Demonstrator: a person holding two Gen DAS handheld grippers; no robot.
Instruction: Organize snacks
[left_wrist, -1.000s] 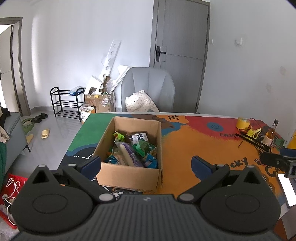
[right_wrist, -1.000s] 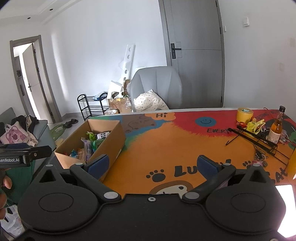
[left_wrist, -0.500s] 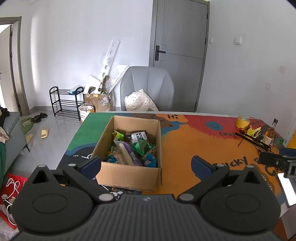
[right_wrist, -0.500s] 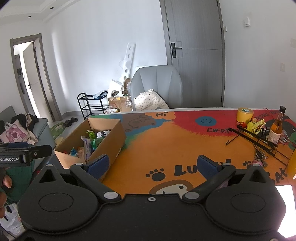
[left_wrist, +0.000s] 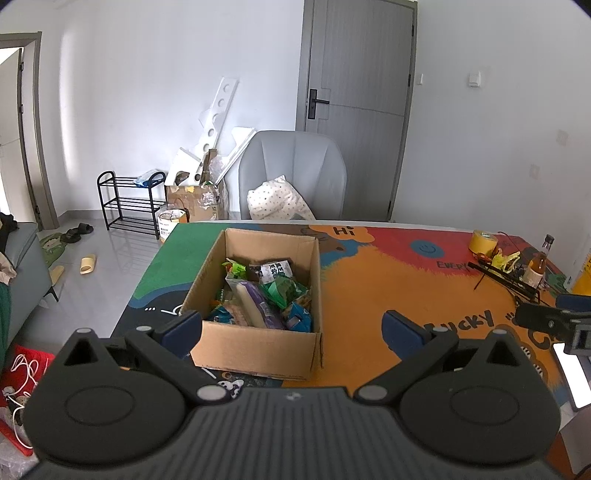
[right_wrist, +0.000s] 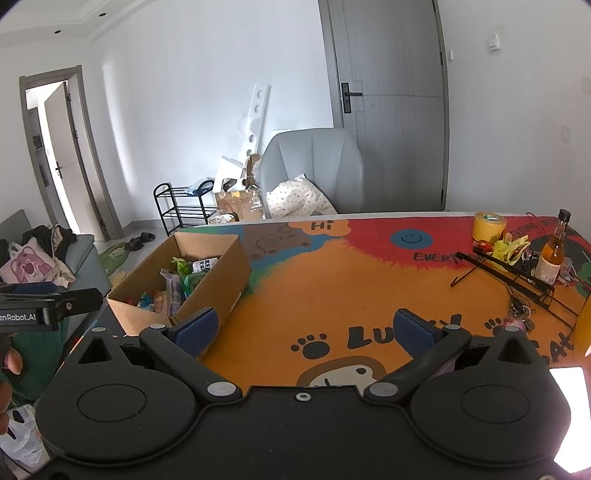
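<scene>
Left gripper (left_wrist: 291, 326) spread, empty, facing box (left_wrist: 255, 343) | right gripper (right_wrist: 304, 332) spread, empty, over bench (right_wrist: 369, 288) | snacks (left_wrist: 262, 295) heaped in box | over last second: only slight view drift, snacks unmoved | stage undecidable: sorted or awaiting.

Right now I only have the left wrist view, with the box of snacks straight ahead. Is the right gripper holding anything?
Observer: No. The right gripper is open, with nothing between its fingers.
Operator: Where is it relative to the box?
Observer: The cardboard box sits ahead and to its left. Between its fingers I see only the mat, with a paw print.
Operator: Is anything loose near its right side?
Observer: A small heap of little items lies by the near end of the black rack, ahead and to its right. They are too small to identify.
</scene>
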